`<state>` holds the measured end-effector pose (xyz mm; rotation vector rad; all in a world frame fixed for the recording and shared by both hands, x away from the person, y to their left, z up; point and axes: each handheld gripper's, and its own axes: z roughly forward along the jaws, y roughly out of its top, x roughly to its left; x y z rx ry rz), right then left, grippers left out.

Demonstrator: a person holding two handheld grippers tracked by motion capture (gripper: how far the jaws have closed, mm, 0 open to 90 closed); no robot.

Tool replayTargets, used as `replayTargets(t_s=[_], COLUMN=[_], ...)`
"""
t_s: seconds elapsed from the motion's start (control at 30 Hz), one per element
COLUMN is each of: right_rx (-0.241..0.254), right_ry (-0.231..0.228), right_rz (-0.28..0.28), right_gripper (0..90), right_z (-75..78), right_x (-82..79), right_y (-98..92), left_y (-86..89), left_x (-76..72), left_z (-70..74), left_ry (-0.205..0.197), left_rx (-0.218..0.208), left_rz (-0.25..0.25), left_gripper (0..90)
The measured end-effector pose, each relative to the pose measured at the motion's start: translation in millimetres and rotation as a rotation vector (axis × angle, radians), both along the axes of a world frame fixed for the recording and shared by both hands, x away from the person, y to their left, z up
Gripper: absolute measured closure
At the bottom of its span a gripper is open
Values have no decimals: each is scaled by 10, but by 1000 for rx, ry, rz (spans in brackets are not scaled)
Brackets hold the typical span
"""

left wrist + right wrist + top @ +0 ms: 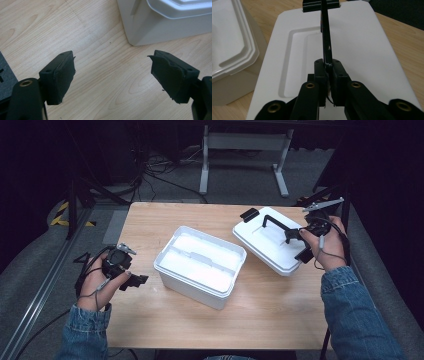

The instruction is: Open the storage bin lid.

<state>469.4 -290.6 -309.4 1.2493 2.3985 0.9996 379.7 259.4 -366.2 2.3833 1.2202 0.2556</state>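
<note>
An open white box [200, 265] stands in the middle of the wooden table; its corner [160, 22] shows in the left gripper view. Its white lid [267, 240] lies flat to the right, with a raised black handle [277, 222]. My right gripper [292, 236] is shut on that handle [326, 47], which runs away from the jaws across the lid [362, 45]. My left gripper [135, 280] hovers low over the table just left of the box, open with nothing between its jaws [112, 77].
The table's [270, 310] left edge runs close under my left hand. A dark floor with cables and a metal frame [245, 155] lies beyond the far edge. The box's rim [234, 50] sits close beside the lid.
</note>
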Motion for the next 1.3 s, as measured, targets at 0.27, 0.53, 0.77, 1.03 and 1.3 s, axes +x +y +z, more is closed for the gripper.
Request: replayTargets(t_s=[0.27, 0.53, 0.77, 1.03, 1.3], right_rx=[1, 0, 4, 4, 14], right_ry=[21, 43, 59, 77, 88], right_rz=[-24, -34, -40, -52, -60], right_gripper=[851, 851, 851, 851, 850], right_z=[-227, -472, -633, -784, -894], right_x=[60, 101, 119, 130, 131], right_y=[-68, -102, -102, -110, -136], left_y=[-5, -5, -4, -3, -6], left_x=[4, 5, 4, 6, 5], left_z=[-4, -18, -20, -23, -21], left_ry=[0, 7, 11, 12, 16], left_rx=[6, -2, -2, 1, 6], left_rz=[-5, 2, 1, -3, -4], left_gripper=[201, 201, 201, 201, 201])
